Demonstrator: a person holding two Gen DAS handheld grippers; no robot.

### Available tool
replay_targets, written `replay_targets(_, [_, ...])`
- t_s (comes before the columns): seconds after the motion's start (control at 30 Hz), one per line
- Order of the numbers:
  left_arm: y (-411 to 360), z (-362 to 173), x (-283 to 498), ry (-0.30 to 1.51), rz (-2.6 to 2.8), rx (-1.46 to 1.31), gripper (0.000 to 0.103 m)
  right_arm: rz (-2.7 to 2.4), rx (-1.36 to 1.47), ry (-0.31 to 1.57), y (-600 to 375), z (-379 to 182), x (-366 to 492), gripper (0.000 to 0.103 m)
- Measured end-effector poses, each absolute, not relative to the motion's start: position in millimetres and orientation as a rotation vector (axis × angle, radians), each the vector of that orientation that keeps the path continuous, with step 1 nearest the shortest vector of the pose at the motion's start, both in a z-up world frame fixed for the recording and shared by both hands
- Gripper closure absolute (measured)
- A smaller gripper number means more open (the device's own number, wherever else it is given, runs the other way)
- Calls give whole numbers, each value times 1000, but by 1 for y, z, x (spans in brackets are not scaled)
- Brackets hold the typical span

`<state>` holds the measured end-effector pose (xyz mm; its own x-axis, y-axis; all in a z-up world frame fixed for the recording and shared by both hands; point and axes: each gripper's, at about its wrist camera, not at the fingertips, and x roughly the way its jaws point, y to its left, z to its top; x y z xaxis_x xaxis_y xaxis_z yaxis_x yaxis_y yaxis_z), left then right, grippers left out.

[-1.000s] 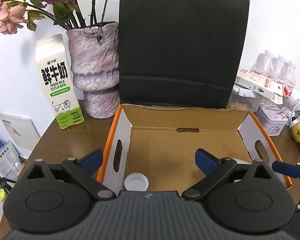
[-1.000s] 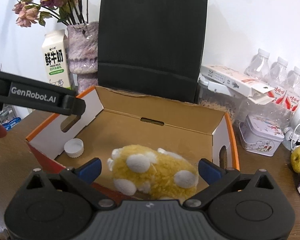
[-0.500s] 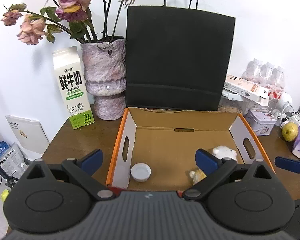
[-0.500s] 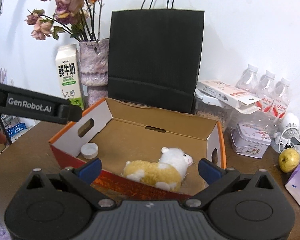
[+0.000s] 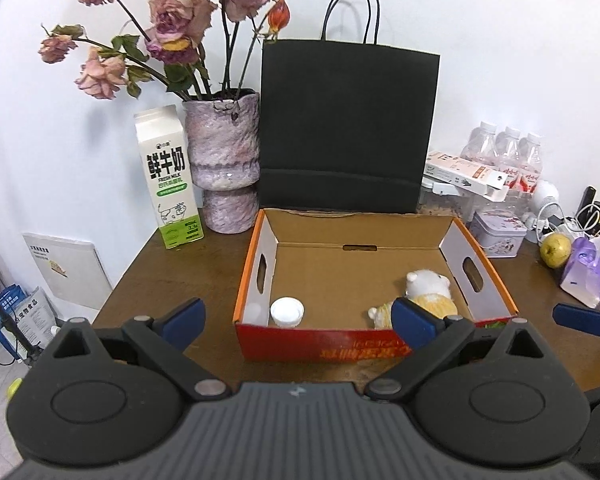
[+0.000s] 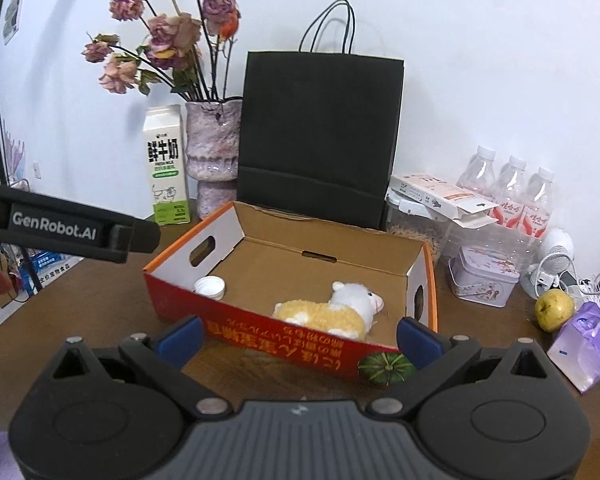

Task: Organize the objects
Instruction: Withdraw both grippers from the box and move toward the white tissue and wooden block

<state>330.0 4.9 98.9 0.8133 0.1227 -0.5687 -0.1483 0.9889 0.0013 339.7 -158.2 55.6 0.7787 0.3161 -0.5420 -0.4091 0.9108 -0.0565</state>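
1. Looking out through both wrist cameras, I see the open cardboard box (image 5: 452, 236) sitting on the brown table (image 5: 204, 272), its red front wall toward me.
2. My left gripper (image 5: 298, 316) hangs in front of the box with its blue-tipped fingers (image 5: 184, 314) spread wide and nothing between them.
3. My right gripper (image 6: 298, 334) is likewise released, jaws apart and empty, poised just short of the box's front wall; in the left view one of its blue tips shows at the far right edge.
4. The plush sheep (image 6: 332, 314), yellow-bodied with a white head, lies on its side on the box floor in the front right corner, head toward the right wall.
5. A white bottle cap (image 5: 287, 312) rests open side up in the front left corner of the box, well apart from the sheep.
6. A small green pumpkin (image 6: 386, 368) sits on the table outside the box, touching or nearly touching the front wall near its right end, just ahead of my right gripper's right finger.
7. Behind the box stand a black paper bag (image 5: 348, 128), a mottled purple vase (image 5: 224, 164) of dried roses and a milk carton (image 5: 168, 176).
8. To the right of the box I can see a patterned tin (image 6: 484, 280), water bottles (image 6: 512, 188), a yellow-green pear (image 6: 554, 310) and a purple tissue pack (image 6: 584, 344).
9. In the right view, the left gripper's black body, lettered GenRobot.AI, crosses the left edge.
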Motion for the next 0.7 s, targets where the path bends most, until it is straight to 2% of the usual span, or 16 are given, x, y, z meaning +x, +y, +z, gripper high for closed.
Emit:
replay_targets(0.4, [7,109,269,564,140,-43,0,397,-173,517,-164,63,280,0])
replay_targets(0.7, [7,96,226,562,126,-45,0,402,-177,514,-165,54,236,0])
